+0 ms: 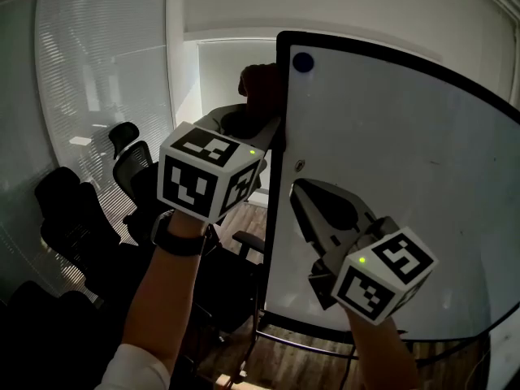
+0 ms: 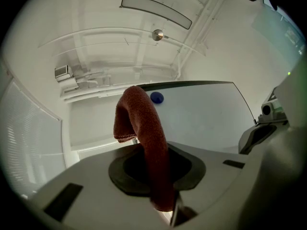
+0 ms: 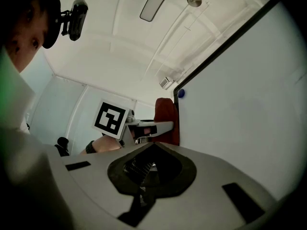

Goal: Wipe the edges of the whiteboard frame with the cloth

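Note:
The whiteboard (image 1: 398, 177) has a black frame (image 1: 274, 210), and a blue magnet (image 1: 302, 62) sits near its top left corner. My left gripper (image 1: 253, 124) is shut on a red-brown cloth (image 1: 262, 84) that rests against the frame's left edge near the top. In the left gripper view the cloth (image 2: 144, 133) rises from between the jaws and droops over, with the board (image 2: 206, 119) beyond. My right gripper (image 1: 297, 190) hangs in front of the board's lower left, shut and holding nothing. The right gripper view shows the cloth (image 3: 166, 119) on the frame (image 3: 176, 119).
Black office chairs (image 1: 81, 210) stand at the left below window blinds (image 1: 97, 96). The board's stand rail (image 1: 309, 344) crosses a wooden floor at the bottom. A person's head with a camera (image 3: 76, 13) shows at the top left of the right gripper view.

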### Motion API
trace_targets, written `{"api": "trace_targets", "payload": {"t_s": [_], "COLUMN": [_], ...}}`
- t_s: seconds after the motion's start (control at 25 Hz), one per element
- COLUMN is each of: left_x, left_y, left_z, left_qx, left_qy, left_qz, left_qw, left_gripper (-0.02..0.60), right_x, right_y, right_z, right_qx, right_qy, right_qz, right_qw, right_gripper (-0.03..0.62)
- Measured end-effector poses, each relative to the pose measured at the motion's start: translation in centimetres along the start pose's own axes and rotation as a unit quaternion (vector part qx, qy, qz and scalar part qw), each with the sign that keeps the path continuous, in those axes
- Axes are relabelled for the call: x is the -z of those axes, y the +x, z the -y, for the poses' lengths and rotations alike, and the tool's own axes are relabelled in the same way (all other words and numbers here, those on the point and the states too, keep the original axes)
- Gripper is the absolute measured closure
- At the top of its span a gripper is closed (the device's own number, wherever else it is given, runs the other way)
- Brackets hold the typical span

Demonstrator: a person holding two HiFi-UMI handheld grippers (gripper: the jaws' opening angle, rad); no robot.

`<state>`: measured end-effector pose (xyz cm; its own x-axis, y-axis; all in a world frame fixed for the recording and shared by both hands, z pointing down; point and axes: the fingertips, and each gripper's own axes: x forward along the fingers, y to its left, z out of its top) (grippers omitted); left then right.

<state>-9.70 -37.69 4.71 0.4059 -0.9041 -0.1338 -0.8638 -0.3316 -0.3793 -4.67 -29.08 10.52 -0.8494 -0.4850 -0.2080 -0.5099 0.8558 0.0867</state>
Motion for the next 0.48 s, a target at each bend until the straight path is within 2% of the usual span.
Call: {"api": "trace_targets", "payload": {"t_s": [0.48], "left_x": [6.6], "left_y": [-0.6], "left_z": [2.4], "left_qx": [0.014], "left_qy": [-0.01], "left_qz": [-0.005], "left_qw": [0.9998], "left_gripper": [0.511], "right_x": [5.9], "right_y": [0.9], "right_z": [1.3], "right_qx": [0.025], "right_qy": [0.017], "right_qz": [-0.03], "right_qw": [0.999], "right_gripper": [0.592]}}
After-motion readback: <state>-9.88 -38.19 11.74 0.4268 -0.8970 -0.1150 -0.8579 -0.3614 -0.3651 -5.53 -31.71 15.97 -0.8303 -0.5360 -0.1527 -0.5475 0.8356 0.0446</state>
